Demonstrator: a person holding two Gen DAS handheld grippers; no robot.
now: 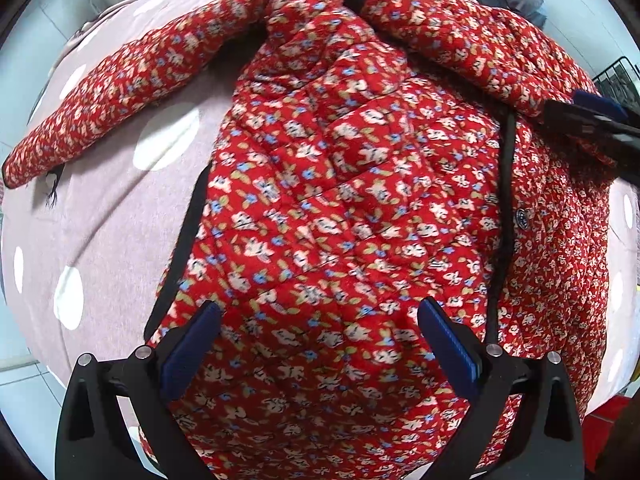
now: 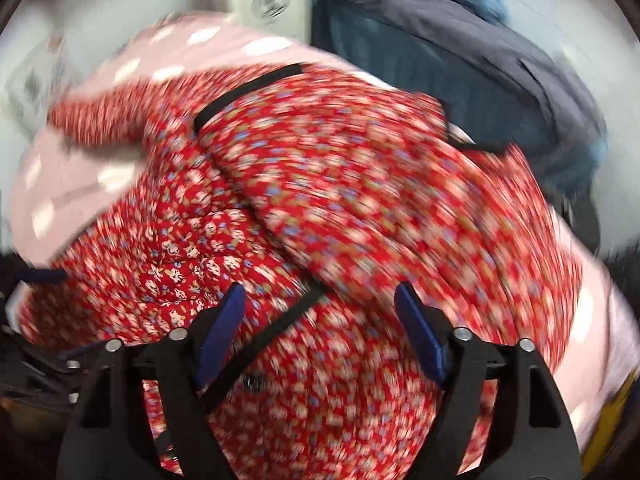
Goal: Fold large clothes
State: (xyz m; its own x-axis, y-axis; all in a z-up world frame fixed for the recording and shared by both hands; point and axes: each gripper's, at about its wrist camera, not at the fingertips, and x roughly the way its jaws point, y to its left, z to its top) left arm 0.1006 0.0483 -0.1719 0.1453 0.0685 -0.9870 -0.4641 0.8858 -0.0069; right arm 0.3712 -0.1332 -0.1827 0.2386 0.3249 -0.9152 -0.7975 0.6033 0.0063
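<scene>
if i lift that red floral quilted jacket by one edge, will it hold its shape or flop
The red floral quilted jacket will probably flop: it already lies in soft folds, one sleeve limp across the pink dotted cover. The quilting suggests some bulk, so it may sag heavily. It looks matte, so likely not slippery.

place: home, likely a bedroom | evidence: bed under pink polka-dot sheet [image 1: 120, 216] | white tiled floor [image 1: 24, 376] below the fingers | dark clothes pile [image 2: 460, 60] beyond the fingers

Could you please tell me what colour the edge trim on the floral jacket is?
Black trim on the red floral jacket, clearest in the left wrist view.
</scene>
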